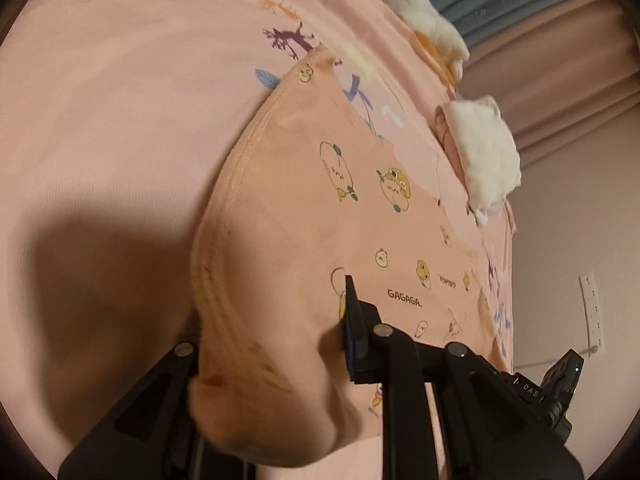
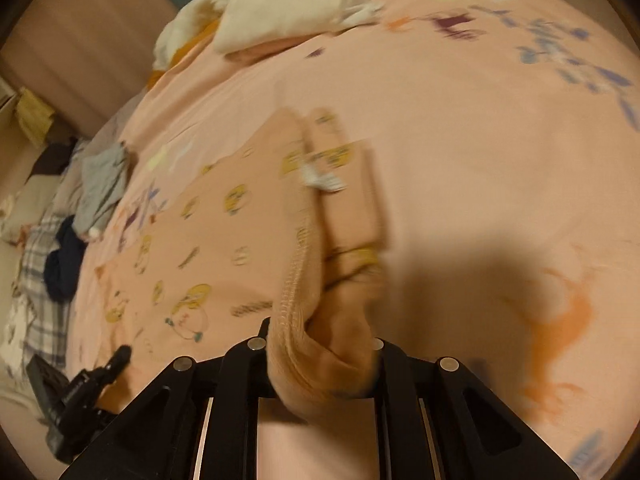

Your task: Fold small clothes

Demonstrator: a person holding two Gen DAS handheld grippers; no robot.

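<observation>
— Two claws are seen gripping one garment: the peach printed garment (image 1: 304, 216) is pinched at its hemmed edge by the left claw (image 1: 276, 344) and at its ribbed band by the right claw (image 2: 320, 360). Both are clenched on the cloth.

— Where is the garment found?

— It is spread over the pink bedsheet (image 1: 120, 120), most of it lying flat, with only the near edge lifted at each claw. From each claw it runs forward, away along the fingers.

— And its long axis?

— In the left wrist view the stitched hem (image 1: 236, 160) is seen running from the claw up toward a far corner. In the right wrist view the picture is blurred, but the ribbed band (image 2: 296, 264) is seen leading forward to a part already doubled over, where a small white tag (image 2: 324, 180) shows.

— Which claw is nearer?

— Neither can be called nearer; each edge is held. A fold is judged likely to be carried forward, across the flat part. The white folded pile (image 1: 484, 152) lies well apart at the sheet's far side.
</observation>
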